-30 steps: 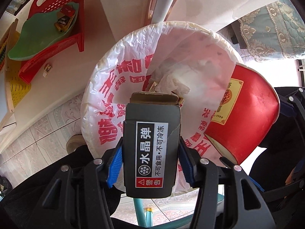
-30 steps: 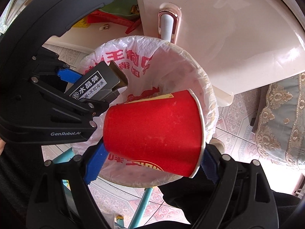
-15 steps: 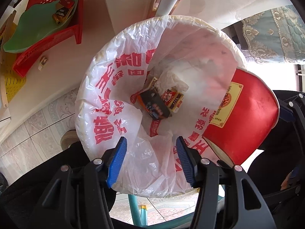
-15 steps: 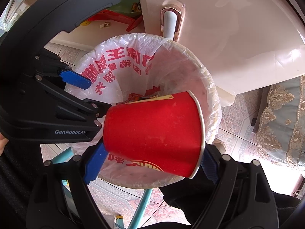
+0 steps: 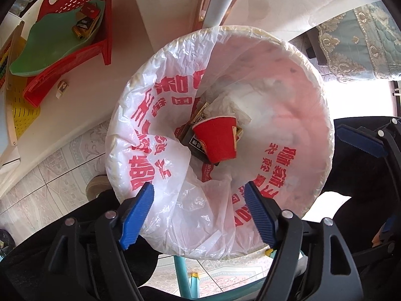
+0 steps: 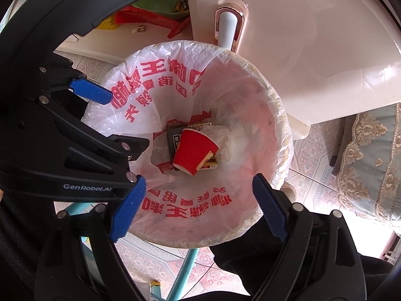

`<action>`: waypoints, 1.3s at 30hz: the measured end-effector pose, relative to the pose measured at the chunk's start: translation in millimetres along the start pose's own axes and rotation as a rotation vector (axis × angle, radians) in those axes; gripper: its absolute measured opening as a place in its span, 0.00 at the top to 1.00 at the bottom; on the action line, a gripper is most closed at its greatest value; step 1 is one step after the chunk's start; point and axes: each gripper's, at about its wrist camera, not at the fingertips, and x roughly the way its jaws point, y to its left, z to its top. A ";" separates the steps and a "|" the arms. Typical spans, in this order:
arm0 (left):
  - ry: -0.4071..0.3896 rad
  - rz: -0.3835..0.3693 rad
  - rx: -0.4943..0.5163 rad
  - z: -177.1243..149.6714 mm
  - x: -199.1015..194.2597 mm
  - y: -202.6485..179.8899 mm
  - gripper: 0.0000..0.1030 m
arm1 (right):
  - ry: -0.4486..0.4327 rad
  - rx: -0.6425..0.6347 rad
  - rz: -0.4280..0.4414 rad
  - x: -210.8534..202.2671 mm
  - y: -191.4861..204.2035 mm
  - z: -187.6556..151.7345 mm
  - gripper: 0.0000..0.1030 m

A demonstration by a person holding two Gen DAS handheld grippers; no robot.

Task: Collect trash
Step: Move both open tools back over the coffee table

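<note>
A waste bin lined with a white bag printed in red (image 5: 150, 135) (image 6: 270, 195) stands below both grippers. At its bottom a red paper cup (image 5: 216, 140) (image 6: 194, 150) lies on its side on top of a black box (image 5: 194, 145) (image 6: 173, 138), among crumpled white paper and small cartons. My left gripper (image 5: 199, 210) hangs over the near rim, its jaws opening, with nothing between them. The right gripper (image 6: 198, 208) also hovers above the bin, open and empty. In the right wrist view the left gripper's blue fingertips (image 6: 91, 91) reach in from the left.
A pale pink cabinet with a white handle (image 6: 226, 28) stands right behind the bin. A red plastic stool holding a green tray (image 5: 55, 37) sits at upper left. A teal chair leg (image 6: 185, 268) crosses the patterned tile floor, and an embroidered cloth (image 6: 371, 160) hangs at right.
My left gripper released the black box, which dropped into the bin. Then my right gripper let go of the red cup, which now lies on the box. Both hands stayed in place.
</note>
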 end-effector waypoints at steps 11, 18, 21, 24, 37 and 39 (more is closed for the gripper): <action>-0.042 0.014 -0.024 -19.7 -30.3 2.0 0.25 | -0.046 0.011 0.036 -32.3 -0.8 -8.1 0.18; -0.152 -0.020 -0.004 -65.4 -126.6 4.5 0.25 | -0.252 -0.015 0.100 -143.3 1.4 -23.6 0.18; -0.253 -0.016 0.000 -80.9 -196.6 10.0 0.24 | -0.387 -0.033 0.118 -209.2 -0.5 -21.9 0.10; -0.354 -0.006 0.001 -90.4 -272.8 18.4 0.18 | -0.511 -0.051 0.125 -274.1 -3.1 -16.1 0.07; -0.540 0.143 0.040 -84.5 -477.6 25.0 0.09 | -0.755 -0.131 0.003 -445.5 -9.9 24.8 0.06; -0.543 0.148 0.049 -79.3 -492.0 30.7 0.09 | -0.780 -0.137 -0.008 -461.2 -13.1 30.1 0.06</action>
